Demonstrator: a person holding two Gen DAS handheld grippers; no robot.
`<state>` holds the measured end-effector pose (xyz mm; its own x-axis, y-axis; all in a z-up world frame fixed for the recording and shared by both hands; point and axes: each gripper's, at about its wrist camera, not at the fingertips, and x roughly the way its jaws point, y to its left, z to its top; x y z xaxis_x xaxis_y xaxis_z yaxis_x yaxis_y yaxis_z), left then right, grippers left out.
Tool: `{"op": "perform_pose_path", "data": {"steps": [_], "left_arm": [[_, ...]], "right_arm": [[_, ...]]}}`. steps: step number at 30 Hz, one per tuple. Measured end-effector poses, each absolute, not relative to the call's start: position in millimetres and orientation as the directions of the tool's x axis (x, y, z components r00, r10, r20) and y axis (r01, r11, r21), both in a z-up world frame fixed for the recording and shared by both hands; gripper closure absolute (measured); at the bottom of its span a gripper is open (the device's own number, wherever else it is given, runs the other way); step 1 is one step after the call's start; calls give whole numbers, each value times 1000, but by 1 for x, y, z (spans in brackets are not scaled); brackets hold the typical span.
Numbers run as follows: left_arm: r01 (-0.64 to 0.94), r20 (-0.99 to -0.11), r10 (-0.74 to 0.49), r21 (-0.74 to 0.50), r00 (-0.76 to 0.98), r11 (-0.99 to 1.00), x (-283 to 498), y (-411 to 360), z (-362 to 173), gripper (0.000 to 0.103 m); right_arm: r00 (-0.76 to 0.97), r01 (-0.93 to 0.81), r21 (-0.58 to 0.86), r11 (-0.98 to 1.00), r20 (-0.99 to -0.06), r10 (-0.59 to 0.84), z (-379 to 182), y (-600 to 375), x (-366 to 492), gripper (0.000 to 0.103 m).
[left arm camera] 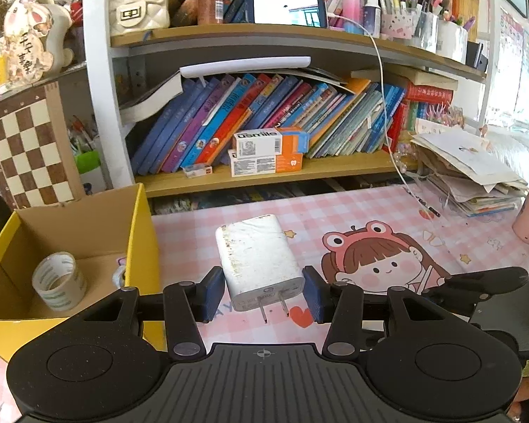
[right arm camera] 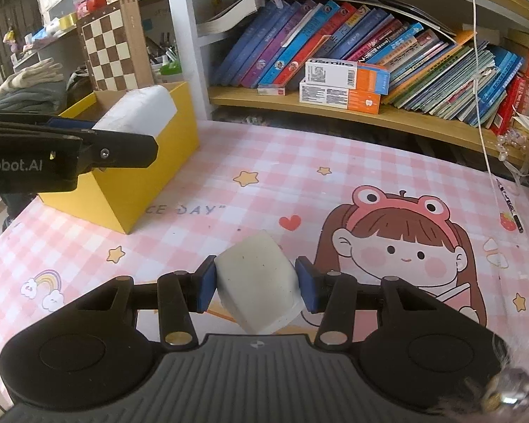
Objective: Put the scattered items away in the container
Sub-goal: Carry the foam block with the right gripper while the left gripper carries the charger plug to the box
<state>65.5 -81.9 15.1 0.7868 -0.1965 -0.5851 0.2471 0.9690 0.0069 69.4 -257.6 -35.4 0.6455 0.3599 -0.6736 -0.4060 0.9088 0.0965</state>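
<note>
On the left a brown-and-cream chessboard (left arm camera: 28, 155) leans upright behind an open yellow cardboard box (left arm camera: 143, 239), which holds a roll of clear packing tape (left arm camera: 59, 281) standing on its floor. In the right wrist view the side of the left gripper (left arm camera: 262, 294) reads "Robot.AI". That gripper's blue pads (left arm camera: 213, 292) press on both sides of a scuffed white plug-in wall charger (left arm camera: 259, 259), its two metal prongs (left arm camera: 273, 310) pointing back toward the camera; the charger is held in the air just right of the box and, seen from the right wrist, close to the box's rim.

Further right, two white-and-orange cartons (left arm camera: 268, 153) are stacked on the lower wooden shelf (left arm camera: 335, 169); the upper one reads "usmile". Leaning children's books fill the shelf behind them, and a lit phone (left arm camera: 289, 8) stands on the shelf above with a white cable (left arm camera: 384, 105) hanging down.

The desk carries a pink checked mat (right arm camera: 229, 162) printed with stars, a heart, the letters "CE DAY" and a cartoon girl in a frog hat. The right gripper (right arm camera: 257, 283) is clamped on a pale white rubber-like block (right arm camera: 255, 282), tilted and lifted above the mat. A heap of papers (left arm camera: 472, 169) lies at the far right.
</note>
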Motion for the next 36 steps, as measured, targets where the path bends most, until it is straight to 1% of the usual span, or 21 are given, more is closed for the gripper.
{"op": "perform_pose_path", "data": {"steps": [13,18,22,28,36], "left_arm": [[273,-540,-245,-29,805,962,57,-54,26,57],[293,-530,-271,-44,804,955,59,-31,31,57],[312,-523,-288,-45,802,949,59,-8,37,57],[323,-510,-297,-40,807,945,59,31,45,57],[320,-496,-309,-64,812,945,64,76,44,57]], "right_arm": [[678,-380,48,924,-665,314,-20,-235,58,58],[694,-354,37,934,-659,289,-9,-217,54,58],[698,-337,55,940,-656,288,1,-200,55,58],[717,-325,53,944,-637,282,17,-169,56,58],[734,-306,53,951,-623,271,32,-132,55,58]]}}
